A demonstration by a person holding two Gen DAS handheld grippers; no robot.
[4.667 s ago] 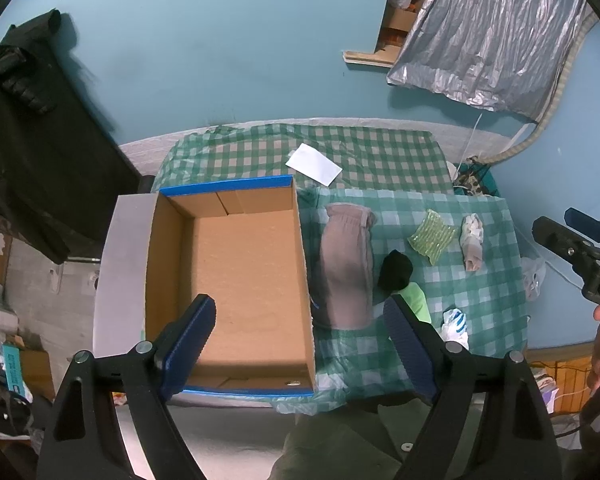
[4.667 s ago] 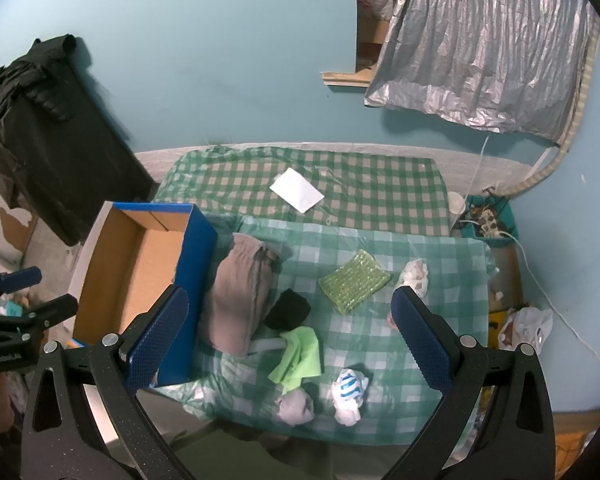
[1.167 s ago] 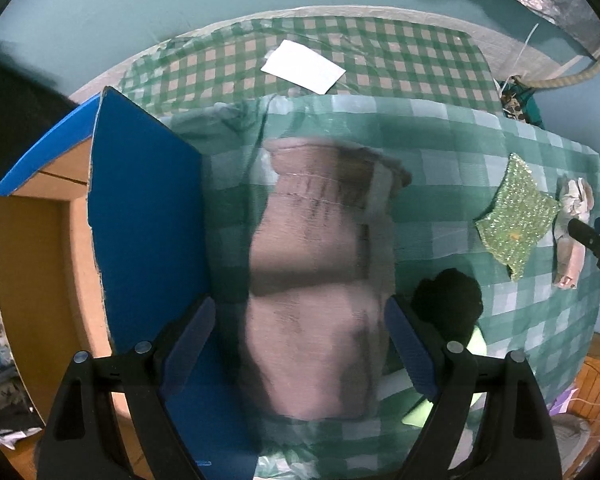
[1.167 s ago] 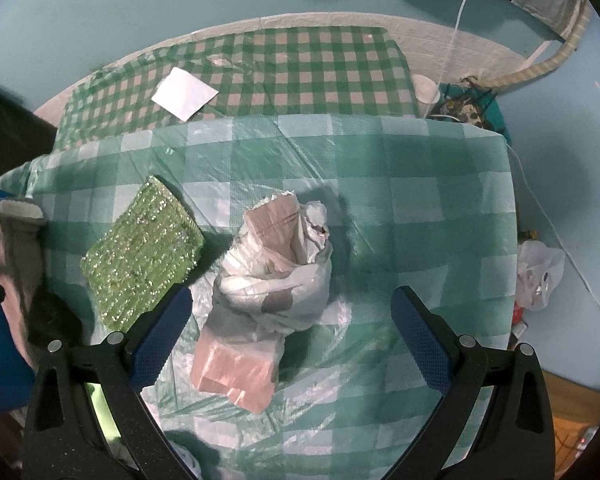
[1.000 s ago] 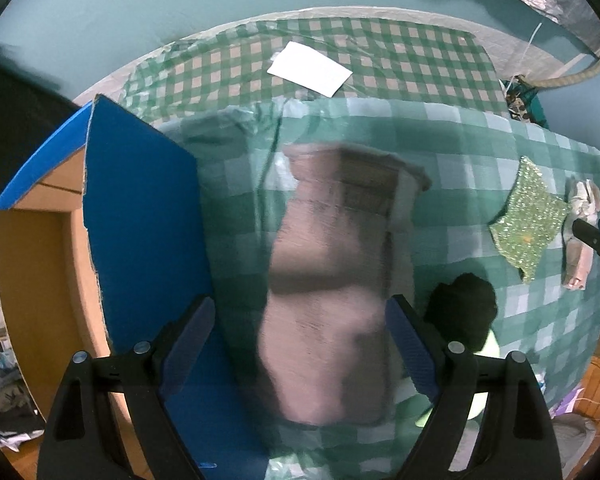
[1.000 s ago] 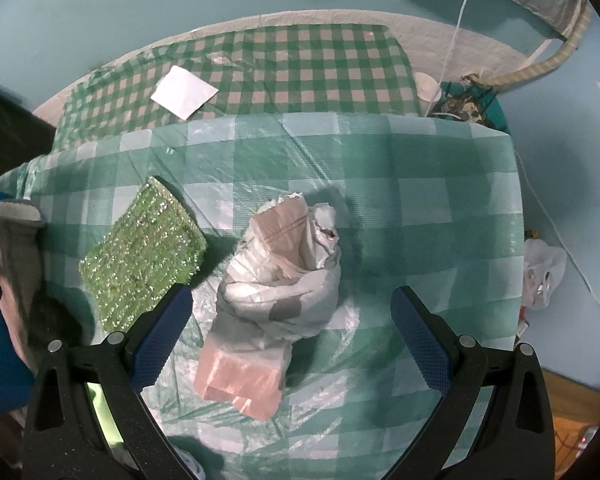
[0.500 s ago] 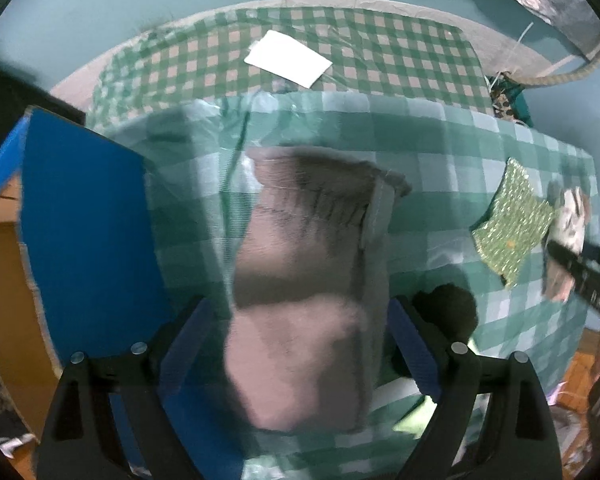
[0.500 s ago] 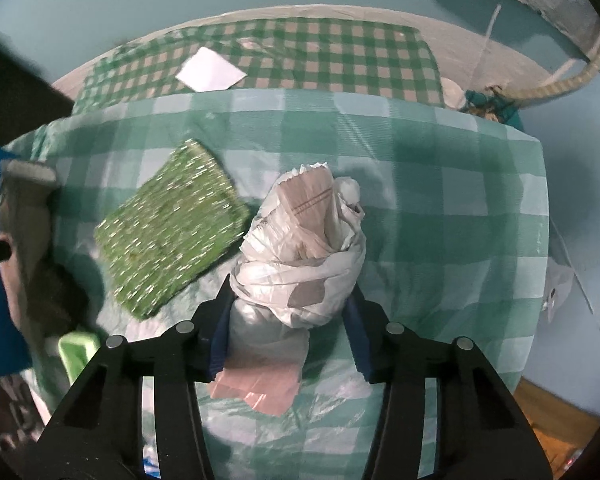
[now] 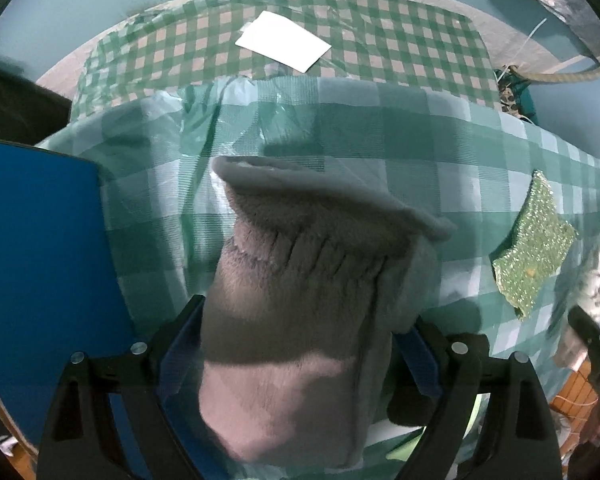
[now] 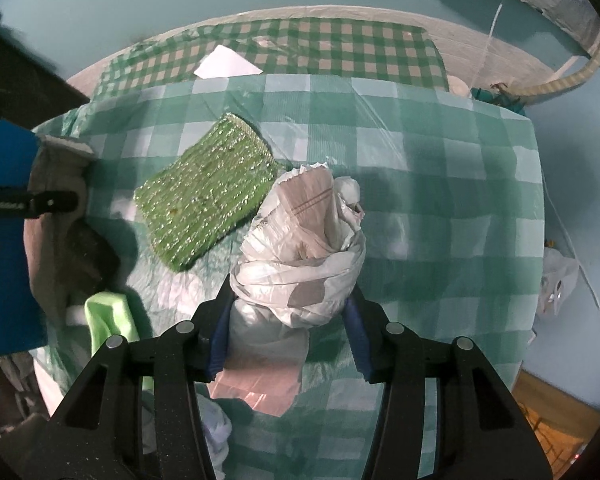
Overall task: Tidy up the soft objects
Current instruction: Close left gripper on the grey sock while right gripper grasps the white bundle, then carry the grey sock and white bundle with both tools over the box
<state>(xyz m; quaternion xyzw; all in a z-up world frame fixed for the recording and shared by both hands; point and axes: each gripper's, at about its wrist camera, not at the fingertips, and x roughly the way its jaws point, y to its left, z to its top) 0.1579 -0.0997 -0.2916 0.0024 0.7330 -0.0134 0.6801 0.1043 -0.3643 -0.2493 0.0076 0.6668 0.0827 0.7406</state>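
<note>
My left gripper (image 9: 300, 344) is shut on a fuzzy grey-pink pouch (image 9: 300, 300), which bulges up between its fingers. My right gripper (image 10: 288, 336) is shut on a white and pink crumpled plastic bundle (image 10: 300, 248). A glittery green sponge cloth (image 10: 208, 200) lies just left of the bundle and also shows in the left wrist view (image 9: 534, 244). The blue wall of the cardboard box (image 9: 40, 260) stands left of the pouch. A black soft item (image 10: 96, 256) and a lime-green cloth (image 10: 108, 320) lie near the pouch.
A green checked tablecloth (image 10: 440, 184) covers the table. A white paper (image 9: 282, 40) lies on the far checked cloth. The table's right edge drops to the floor with a plastic bag (image 10: 556, 280). A white-blue cloth (image 10: 216, 432) lies at the front edge.
Both grippers came down and closed: the left on the grey-pink pouch, the right on the white-pink bundle. Both were open a second ago.
</note>
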